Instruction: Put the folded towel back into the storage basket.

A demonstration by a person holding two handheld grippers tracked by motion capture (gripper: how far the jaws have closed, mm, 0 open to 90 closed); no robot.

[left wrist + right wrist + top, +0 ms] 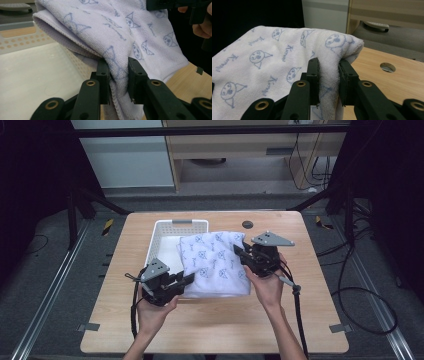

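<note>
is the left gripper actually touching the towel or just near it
Touching. In the left gripper view the left gripper has both jaws pressed against a bunched fold of the towel, with the cloth pinched between them.

I see my right gripper (329, 75) with its jaws pinching a fold of the white towel (274, 65) printed with blue cartoon faces, above the wooden table (387, 80) with its round hole (387, 67)
</note>
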